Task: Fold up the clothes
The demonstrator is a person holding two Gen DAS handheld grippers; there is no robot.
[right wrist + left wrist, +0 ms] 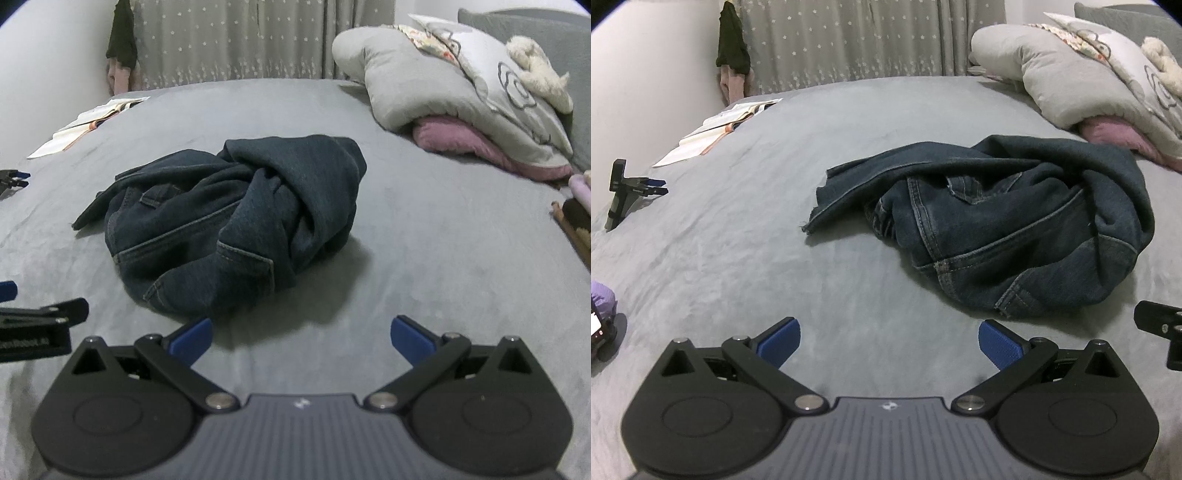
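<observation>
Nearest the lens in the left wrist view, the left claw (889, 343) sits at the bottom of the frame with its blue pads spread wide and nothing between them, hovering over the grey bed (738, 258). The right claw (301, 341) is likewise spread wide and empty at the bottom of the right wrist view. Both look poised for a first pick, which fits a fold not yet begun.

Just beyond, the jeans (1008, 225) lie in a crumpled heap on the bed, at centre right of the left view and centre left of the right view, so the garment sits between the two claws. A raw hem pokes out toward the left of the heap, and a pocket and seams show on top; the legs are twisted over each other, so they will likely need shaking out flat before any crease is made.

Farther off, a spare gripper tool (624, 192) rests at the left edge, an open book (716, 129) lies at upper left, and a pile of pillows (1082, 77) fills the upper right. A curtain (849, 40) hangs across the top.
</observation>
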